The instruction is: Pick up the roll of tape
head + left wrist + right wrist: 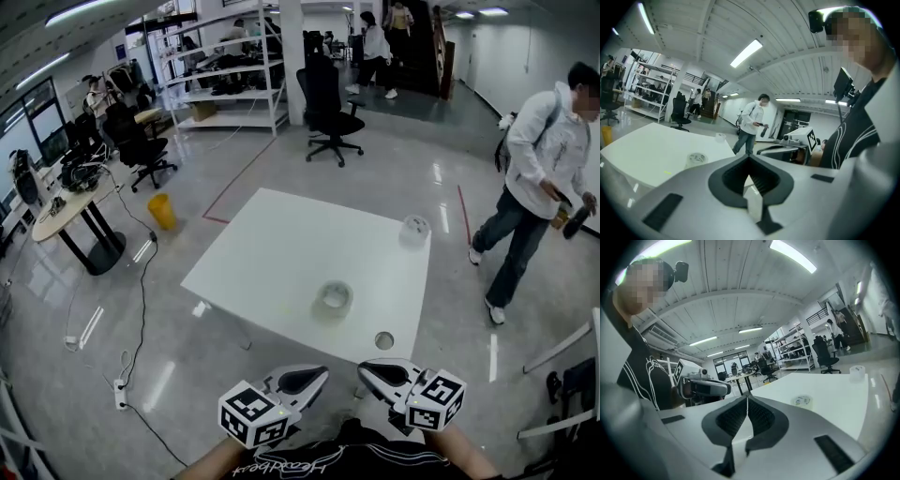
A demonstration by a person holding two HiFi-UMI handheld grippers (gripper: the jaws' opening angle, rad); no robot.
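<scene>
The task item, a roll of clear adhesive tape on a pale ring core (333, 298), lies flat on the white square tabletop (262, 253). It sits inboard of the near edge, toward that edge's right end. A second, similar roll of tape (413, 229) stands at the far right corner, well apart from the first. A small round dark-centred disc (384, 340) lies near the near right corner; what it is cannot be told.

The left hand-held gripper (314, 377) and the right hand-held gripper (373, 371) are both off the tabletop, short of its near edge. Each has its jaws fully together with nothing between them.

Handling, as judged:
- The roll is probably light and stiff, with a smooth, slippery outer wrap.
- Grip the ring wall, one jaw inside the core and one outside.
- The jaws must be spread before approach.
- A glancing contact could slide the roll across the smooth tabletop.
</scene>
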